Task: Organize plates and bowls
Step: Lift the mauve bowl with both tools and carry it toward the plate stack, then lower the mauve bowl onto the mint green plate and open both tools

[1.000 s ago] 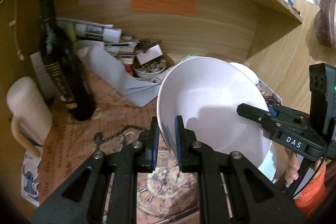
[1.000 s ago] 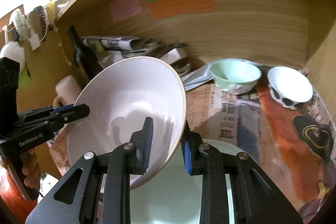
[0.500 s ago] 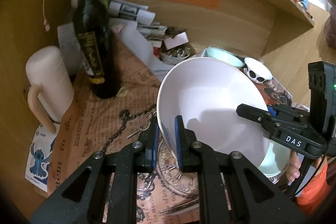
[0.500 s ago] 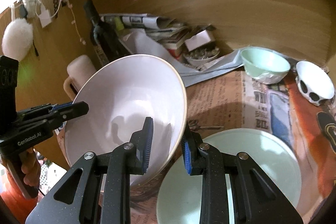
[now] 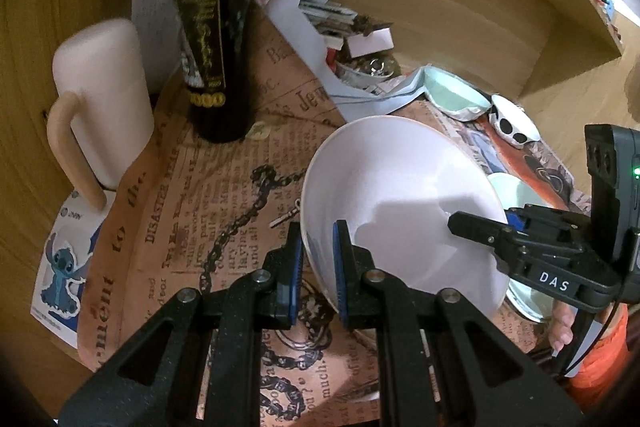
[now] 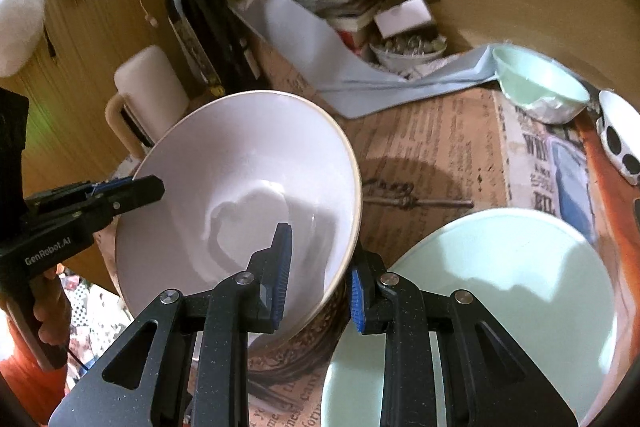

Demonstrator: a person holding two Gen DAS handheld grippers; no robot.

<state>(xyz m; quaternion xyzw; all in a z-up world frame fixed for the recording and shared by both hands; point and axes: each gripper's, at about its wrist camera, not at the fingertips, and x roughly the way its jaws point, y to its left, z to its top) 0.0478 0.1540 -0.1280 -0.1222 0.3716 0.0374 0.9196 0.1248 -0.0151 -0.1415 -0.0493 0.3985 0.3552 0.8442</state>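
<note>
A large white bowl hangs tilted above the newspaper-covered desk, gripped from both sides. My left gripper is shut on its near rim, one blue pad inside and one outside. My right gripper is shut on the opposite rim in the same way. A pale green plate lies on the desk just right of the bowl. At the back right sit a small mint bowl and a white dish with black spots.
A dark wine bottle and a cream mug stand at the left. Papers, a blue sheet and a small filled dish crowd the back wall. A person's hand holds the left tool.
Both grippers have carried the white bowl down and toward the desk. The green plate, bottle and mug now show larger and nearer. The grips on the rim are unchanged.
</note>
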